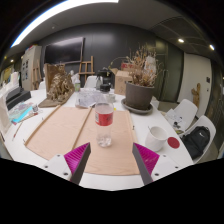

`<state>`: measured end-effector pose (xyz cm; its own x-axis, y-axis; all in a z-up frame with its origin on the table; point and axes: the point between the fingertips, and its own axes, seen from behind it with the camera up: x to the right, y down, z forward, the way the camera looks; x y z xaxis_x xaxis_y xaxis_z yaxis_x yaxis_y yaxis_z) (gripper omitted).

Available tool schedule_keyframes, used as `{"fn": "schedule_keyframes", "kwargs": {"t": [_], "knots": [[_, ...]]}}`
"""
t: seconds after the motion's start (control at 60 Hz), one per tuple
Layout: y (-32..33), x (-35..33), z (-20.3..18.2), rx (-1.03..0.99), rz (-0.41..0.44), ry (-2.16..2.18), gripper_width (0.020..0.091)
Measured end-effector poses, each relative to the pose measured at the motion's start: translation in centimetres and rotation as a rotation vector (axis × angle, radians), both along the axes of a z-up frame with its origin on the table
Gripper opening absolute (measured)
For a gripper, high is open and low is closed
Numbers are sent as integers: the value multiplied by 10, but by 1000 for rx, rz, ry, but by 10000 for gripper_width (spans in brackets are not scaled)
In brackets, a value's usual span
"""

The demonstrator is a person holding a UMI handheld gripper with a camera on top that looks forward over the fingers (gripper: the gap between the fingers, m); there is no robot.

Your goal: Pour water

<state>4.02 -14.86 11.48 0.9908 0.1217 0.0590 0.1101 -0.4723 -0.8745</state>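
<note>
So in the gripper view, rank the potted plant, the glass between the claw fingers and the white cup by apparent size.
1. Potted plant, largest.
2. Glass, though nearness to the camera inflates it.
3. White cup, smallest.
The claw is open around the glass.

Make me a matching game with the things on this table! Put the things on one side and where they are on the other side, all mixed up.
Things:
1. bottle with the red label
2. white cup
3. potted plant
4. gripper

Places:
A. beyond the bottle, in a dark pot on a saucer
B. standing on the wooden mat, between the fingers and just ahead of them
C. open, one pink pad at each side of the bottle
D. on the white table beside the mat, near a red lid

Pairs: 1-B, 2-D, 3-A, 4-C
</note>
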Motion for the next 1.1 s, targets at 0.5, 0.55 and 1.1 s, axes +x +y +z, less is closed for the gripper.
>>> {"fn": "schedule_keyframes", "kwargs": {"t": [0.5,0.55,1.1], "knots": [[155,-42,-53,159,-112,38,550],[157,-39,-54,169,-129,39,447],[153,-45,4,177,-152,353,232]]}}
